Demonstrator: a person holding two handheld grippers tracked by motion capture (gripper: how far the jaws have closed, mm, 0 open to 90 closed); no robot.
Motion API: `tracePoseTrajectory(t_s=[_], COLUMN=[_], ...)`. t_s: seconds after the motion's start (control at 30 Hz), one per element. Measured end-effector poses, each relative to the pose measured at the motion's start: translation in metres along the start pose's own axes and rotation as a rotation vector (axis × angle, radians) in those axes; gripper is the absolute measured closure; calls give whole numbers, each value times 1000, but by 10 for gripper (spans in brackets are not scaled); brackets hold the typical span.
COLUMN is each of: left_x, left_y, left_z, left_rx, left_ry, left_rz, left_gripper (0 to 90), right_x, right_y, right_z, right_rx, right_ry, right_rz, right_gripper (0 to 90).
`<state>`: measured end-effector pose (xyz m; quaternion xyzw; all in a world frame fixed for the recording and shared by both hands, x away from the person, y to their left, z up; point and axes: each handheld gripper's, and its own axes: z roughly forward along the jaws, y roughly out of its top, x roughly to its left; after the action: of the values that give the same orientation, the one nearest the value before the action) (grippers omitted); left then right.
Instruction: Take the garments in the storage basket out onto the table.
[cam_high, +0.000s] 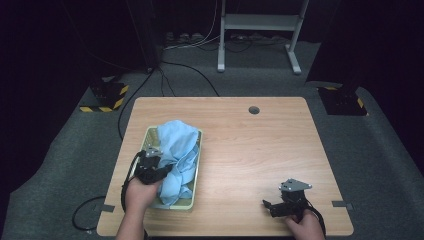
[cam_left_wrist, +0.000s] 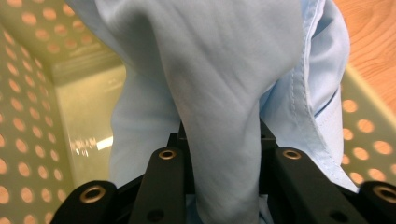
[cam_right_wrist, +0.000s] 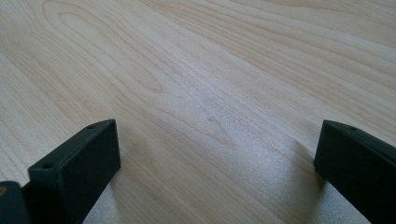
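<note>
A light blue shirt-like cloth lies bunched in a pale green perforated basket on the left half of the wooden table. My left gripper reaches in from the basket's near left side and is shut on a fold of it. In the left gripper view that fold of the cloth runs down between the jaws of my left gripper, with the basket wall behind. My right gripper rests near the table's front right, open. Its jaws stand wide apart over bare wood.
A round cable hole sits near the table's far edge. Behind the table on the grey carpet are a white stand, trailing cables and two yellow-and-black striped bases. A strip of tape marks the front right edge.
</note>
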<state>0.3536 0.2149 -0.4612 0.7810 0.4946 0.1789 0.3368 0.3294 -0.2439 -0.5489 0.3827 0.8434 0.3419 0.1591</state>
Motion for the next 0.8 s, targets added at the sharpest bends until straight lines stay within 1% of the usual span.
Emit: tracePoseTrajectory(t_s=[0.2,0.3,0.4,0.43,0.5,0.57,0.67,0.8], left_x=[-3,-3,-3,-2,-2,-1,-1,-1], left_y=[3,5,5,5,5,5,5,5], left_z=[-20,-29,-33,-34,-35,-38,-42,-46], left_rx=[-97,-138,-162,-163,-182,-203,-235,-266], left_ry=[18,7,12,12,4,5,8,4], left_rz=[18,13,9,10,3,-5,-6,-15], left_gripper=[736,735,733,733,732,732,731,730], right_x=[0,0,0,0,0,0,0,0], right_y=[0,0,0,0,0,0,0,0], right_z=[0,0,0,0,0,0,0,0], right_rx=[1,0,0,0,0,-1,0,0], right_ry=[0,0,0,0,0,0,0,1], right_rz=[0,-1,-1,-1,-1,-1,-1,1], right_gripper=[1,1,1,1,1,1,2,2])
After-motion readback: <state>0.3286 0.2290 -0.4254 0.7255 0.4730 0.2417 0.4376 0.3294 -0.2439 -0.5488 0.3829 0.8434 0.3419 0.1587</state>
